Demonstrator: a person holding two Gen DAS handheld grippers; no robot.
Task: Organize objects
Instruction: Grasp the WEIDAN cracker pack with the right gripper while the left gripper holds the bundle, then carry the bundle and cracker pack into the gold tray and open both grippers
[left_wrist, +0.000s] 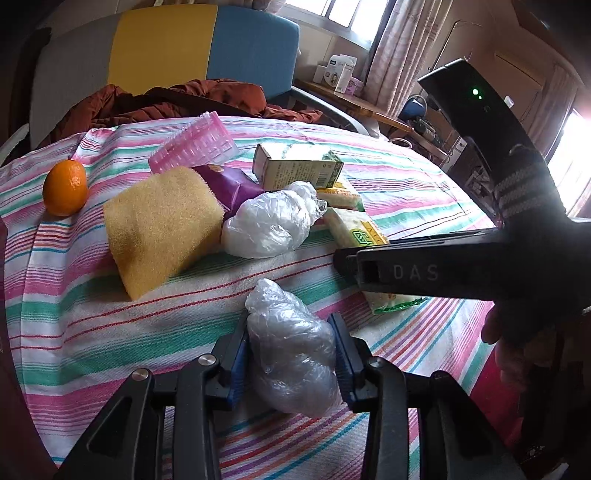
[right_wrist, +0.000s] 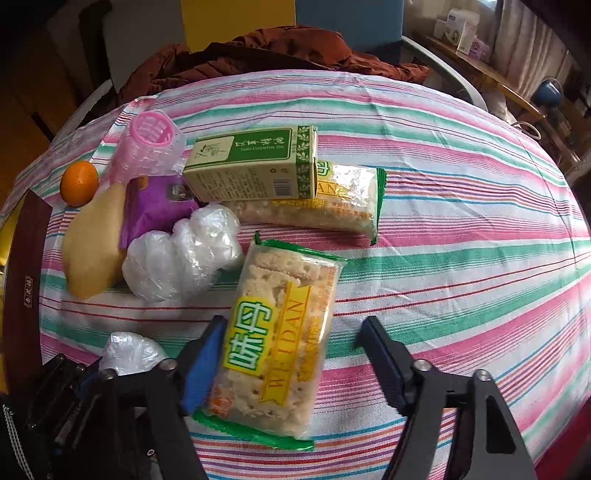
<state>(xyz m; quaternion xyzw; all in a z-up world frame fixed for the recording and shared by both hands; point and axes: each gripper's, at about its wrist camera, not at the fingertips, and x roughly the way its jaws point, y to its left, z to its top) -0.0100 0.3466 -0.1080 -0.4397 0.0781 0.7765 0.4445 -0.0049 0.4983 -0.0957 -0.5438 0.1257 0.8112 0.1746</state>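
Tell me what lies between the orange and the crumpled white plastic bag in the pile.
The yellow sponge lies between the orange and the white plastic bag, clearest in the left wrist view.

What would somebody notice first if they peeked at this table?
Probably the bright orange at the far left of the striped tablecloth, beside the big yellow sponge. Up close, the left hand-held gripper squeezes a crumpled plastic bag.

We see a crumpled clear plastic bag (left_wrist: 291, 354) lying on the striped cloth, apart from the cluster beyond. There a yellow sponge (left_wrist: 162, 229) leans beside a second bag (left_wrist: 269, 225), a purple packet (left_wrist: 232, 188), a green-and-cream box (left_wrist: 295, 166) and an orange (left_wrist: 64, 188). A cracker pack (right_wrist: 277, 350) lies flat, lengthwise toward us.
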